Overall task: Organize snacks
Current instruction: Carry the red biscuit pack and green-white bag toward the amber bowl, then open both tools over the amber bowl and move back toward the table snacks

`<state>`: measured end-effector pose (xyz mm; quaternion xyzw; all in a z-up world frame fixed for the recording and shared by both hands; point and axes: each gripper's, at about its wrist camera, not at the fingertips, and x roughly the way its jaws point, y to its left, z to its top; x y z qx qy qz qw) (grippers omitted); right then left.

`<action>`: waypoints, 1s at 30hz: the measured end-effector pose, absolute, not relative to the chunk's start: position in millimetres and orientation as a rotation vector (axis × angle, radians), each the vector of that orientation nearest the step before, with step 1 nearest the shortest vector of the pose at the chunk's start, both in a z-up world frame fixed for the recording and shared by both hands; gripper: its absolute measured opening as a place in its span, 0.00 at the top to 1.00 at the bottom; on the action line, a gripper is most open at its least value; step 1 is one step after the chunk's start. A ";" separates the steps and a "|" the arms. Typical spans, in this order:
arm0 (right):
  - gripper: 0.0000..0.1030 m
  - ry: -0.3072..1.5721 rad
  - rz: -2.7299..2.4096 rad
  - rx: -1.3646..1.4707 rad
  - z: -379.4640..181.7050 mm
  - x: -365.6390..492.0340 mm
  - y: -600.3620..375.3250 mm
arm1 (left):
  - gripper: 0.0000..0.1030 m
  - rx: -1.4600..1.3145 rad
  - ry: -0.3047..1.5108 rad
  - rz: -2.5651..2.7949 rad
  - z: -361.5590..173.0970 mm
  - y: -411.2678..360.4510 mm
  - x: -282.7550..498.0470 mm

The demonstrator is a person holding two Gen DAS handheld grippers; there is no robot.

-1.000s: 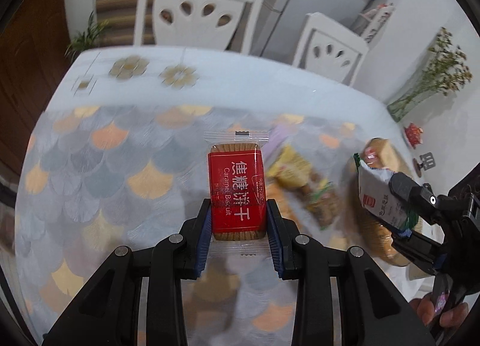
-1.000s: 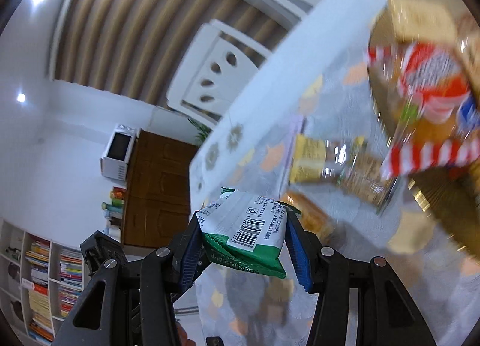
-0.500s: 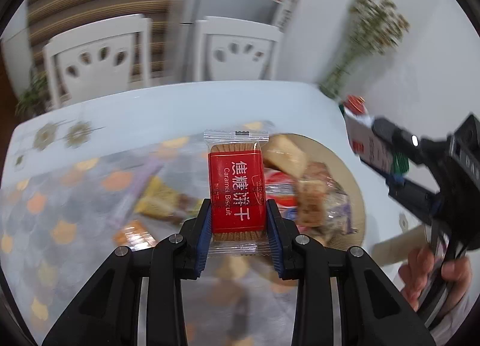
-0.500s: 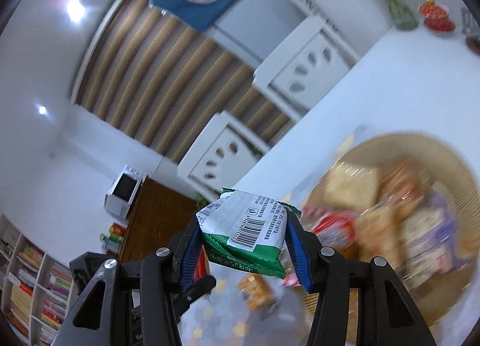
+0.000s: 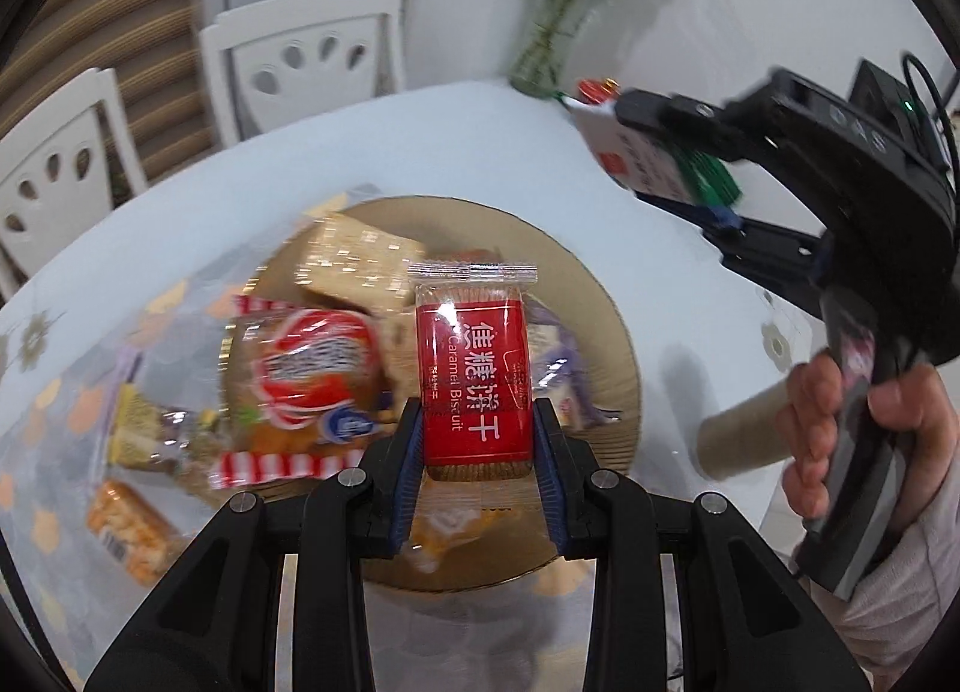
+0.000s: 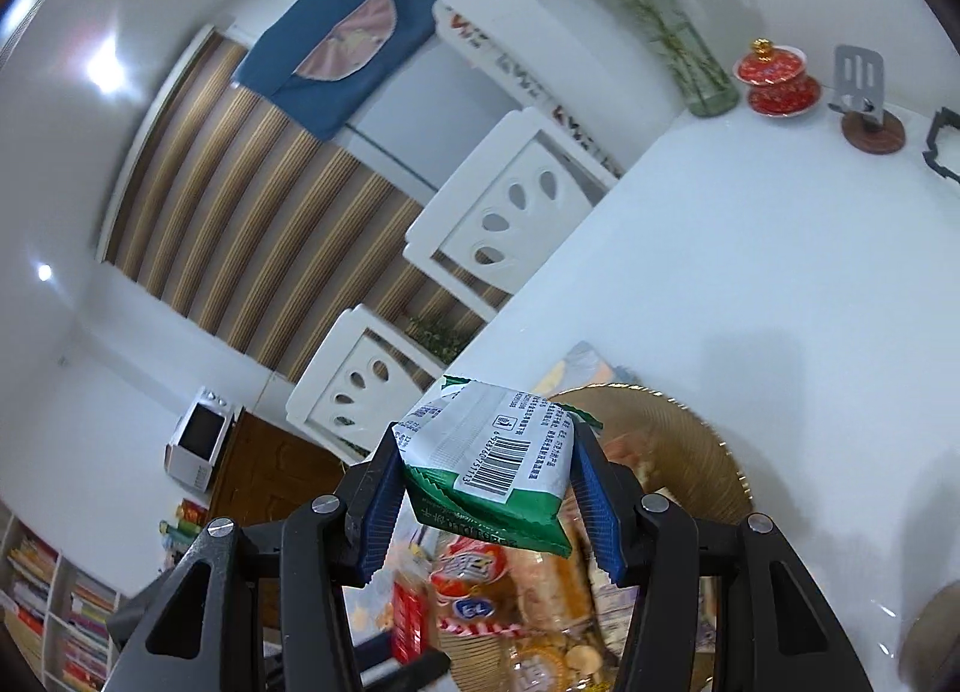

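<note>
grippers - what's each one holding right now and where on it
Left gripper pinches the red caramel biscuit pack by its long sides, near the lower end. Right gripper clamps the green-and-white snack packet across its side edges.

Biscuit: my red caramel biscuit packet (image 5: 474, 386), upright above the round tray (image 5: 624, 356).
Green packet: green-white packet (image 6: 489, 461), barcode up, over the tray's snacks (image 5: 312, 368).
</note>
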<state>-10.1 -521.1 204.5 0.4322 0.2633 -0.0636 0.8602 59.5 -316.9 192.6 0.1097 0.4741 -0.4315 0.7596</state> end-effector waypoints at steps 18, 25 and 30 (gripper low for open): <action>0.00 0.625 -0.206 0.979 182.3 -24.3 -526.7 | 0.08 0.209 1.087 -0.865 178.0 -294.1 86.0; 0.00 0.597 -0.173 0.920 216.6 -4.5 -495.6 | 0.08 0.171 1.044 -0.691 183.4 -222.4 132.3; 0.00 0.660 -0.093 0.782 234.9 30.8 -437.8 | 0.08 0.167 1.059 -0.597 180.7 -153.7 175.1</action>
